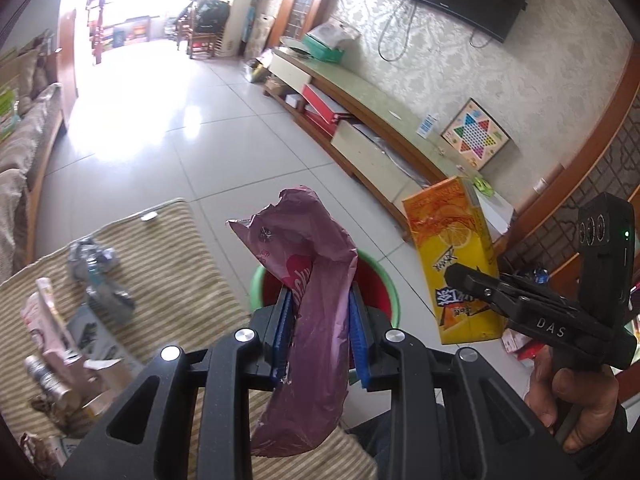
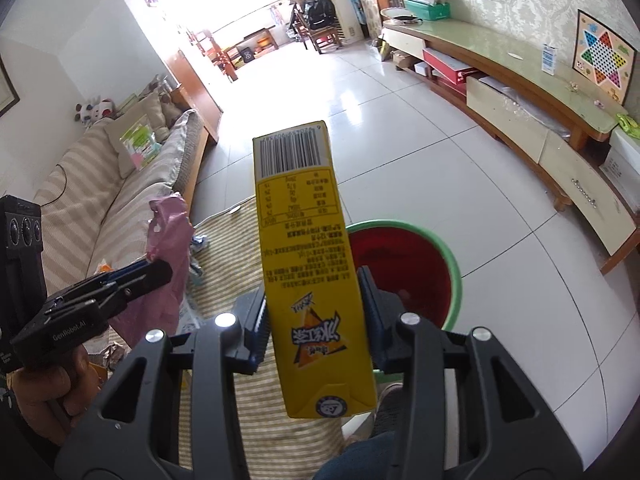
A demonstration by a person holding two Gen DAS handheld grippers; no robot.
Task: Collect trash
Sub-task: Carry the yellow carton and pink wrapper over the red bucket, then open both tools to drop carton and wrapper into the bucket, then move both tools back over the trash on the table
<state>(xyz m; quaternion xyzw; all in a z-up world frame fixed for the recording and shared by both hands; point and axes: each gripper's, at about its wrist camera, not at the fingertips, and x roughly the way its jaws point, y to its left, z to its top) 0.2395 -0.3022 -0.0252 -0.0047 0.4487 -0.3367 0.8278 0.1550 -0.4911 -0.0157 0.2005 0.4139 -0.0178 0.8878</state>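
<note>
Pink wrapper [image 1: 308, 312] pinched between left jaws; yellow carton [image 2: 316, 280] clamped between right jaws; bin [image 2: 420, 248] beyond.

Left wrist view: mounted just behind the left tool [image 1: 320, 312], angled down and forward over the striped mat [image 1: 160, 264], very near the pink wrapper [image 1: 308, 300]; right tool [image 1: 480, 280] seen side-on at 3 o'clock, TV stand [image 1: 400, 128] toward 1 o'clock.

Right wrist view: mounted just behind the right tool [image 2: 316, 312], same downward, forward facing, very near the yellow carton [image 2: 308, 264]; left tool [image 2: 160, 270] at 9 o'clock, sofa [image 2: 100, 184] toward 10 o'clock.

Shared by both: green-rimmed bin [image 1: 384, 284] [image 2: 452, 264], tiled floor [image 1: 168, 120] [image 2: 400, 140], TV stand [image 2: 520, 76], checkers board [image 1: 476, 134] [image 2: 602, 60], bright far room at 12 o'clock.
</note>
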